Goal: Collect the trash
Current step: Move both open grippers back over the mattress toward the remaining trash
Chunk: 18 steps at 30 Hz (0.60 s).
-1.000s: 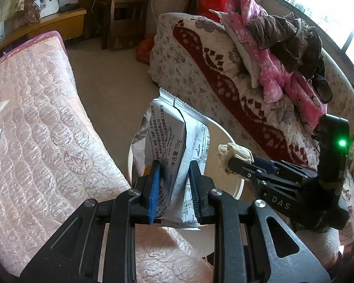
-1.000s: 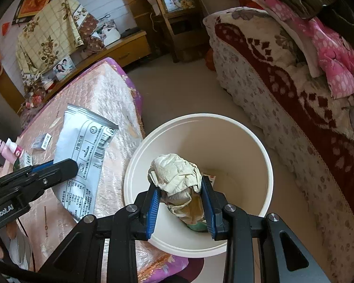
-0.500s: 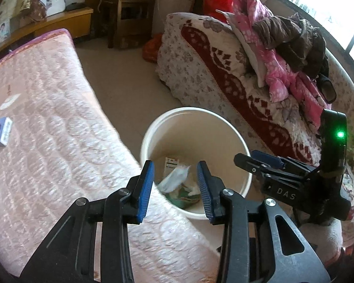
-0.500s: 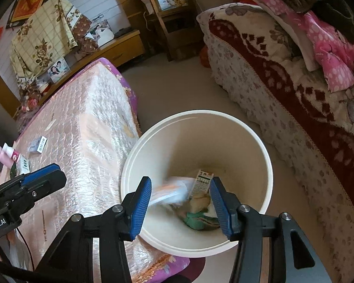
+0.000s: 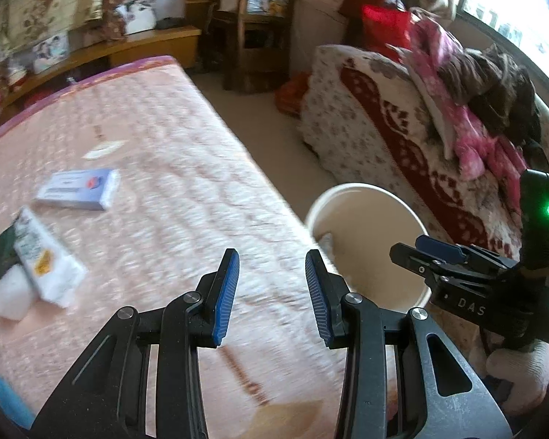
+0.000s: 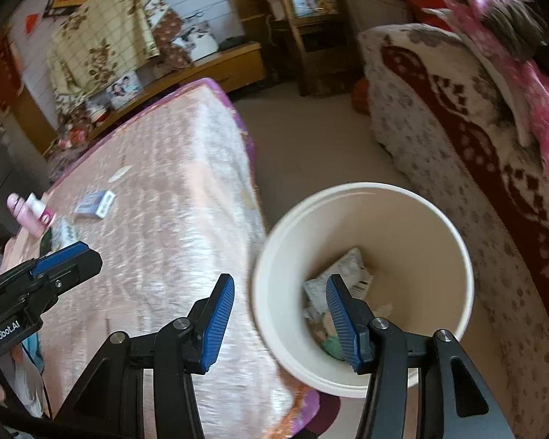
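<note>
A cream round bin (image 6: 439,226) stands on the floor between the pink quilted bed (image 6: 172,190) and the sofa; it also shows in the left wrist view (image 5: 369,197). Inside lie a silver snack wrapper (image 6: 351,270) and crumpled trash. My left gripper (image 5: 272,285) is open and empty over the bed's edge. My right gripper (image 6: 280,314) is open and empty above the bin's near rim. On the bed lie a blue-white box (image 5: 78,190), a white packet (image 5: 47,263) and a pink bottle (image 6: 27,214).
A floral sofa (image 5: 402,146) piled with pink and dark clothes (image 5: 475,109) stands right of the bin. A wooden shelf (image 5: 252,29) and low cabinet (image 5: 128,47) line the far wall. A beige floor strip runs between bed and sofa.
Both grippers opened and dropped the wrapper and the crumpled paper into the bin. Both then swung left toward the bed, bringing the box, packet and bottle into view.
</note>
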### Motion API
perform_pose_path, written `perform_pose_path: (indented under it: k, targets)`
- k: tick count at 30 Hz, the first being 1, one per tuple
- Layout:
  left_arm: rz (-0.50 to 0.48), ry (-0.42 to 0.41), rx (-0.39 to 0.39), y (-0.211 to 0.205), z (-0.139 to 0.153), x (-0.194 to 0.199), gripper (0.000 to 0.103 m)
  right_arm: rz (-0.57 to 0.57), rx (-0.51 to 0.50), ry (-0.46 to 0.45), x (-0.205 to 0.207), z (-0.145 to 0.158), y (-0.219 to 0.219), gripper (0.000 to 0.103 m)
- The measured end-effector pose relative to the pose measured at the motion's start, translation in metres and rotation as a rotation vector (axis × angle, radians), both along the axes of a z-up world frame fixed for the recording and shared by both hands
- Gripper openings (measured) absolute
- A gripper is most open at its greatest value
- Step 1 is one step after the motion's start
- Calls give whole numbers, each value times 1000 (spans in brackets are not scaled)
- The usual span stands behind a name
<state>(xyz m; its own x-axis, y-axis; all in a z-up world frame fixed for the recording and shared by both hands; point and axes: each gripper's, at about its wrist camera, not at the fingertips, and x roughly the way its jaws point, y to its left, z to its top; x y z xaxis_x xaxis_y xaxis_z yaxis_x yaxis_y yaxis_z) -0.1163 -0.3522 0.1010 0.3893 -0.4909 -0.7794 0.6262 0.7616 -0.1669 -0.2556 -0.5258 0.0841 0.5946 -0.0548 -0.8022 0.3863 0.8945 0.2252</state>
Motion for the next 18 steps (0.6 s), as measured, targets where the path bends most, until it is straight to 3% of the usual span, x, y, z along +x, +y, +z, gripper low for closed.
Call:
perform_pose_path:
  k: [6, 18]
  targets:
    - [104, -5, 17, 60, 5, 19, 35, 93, 3, -7, 25, 4, 42, 58]
    - [303, 28, 78, 217, 12, 47, 35, 307, 33, 18, 78, -6, 137, 59]
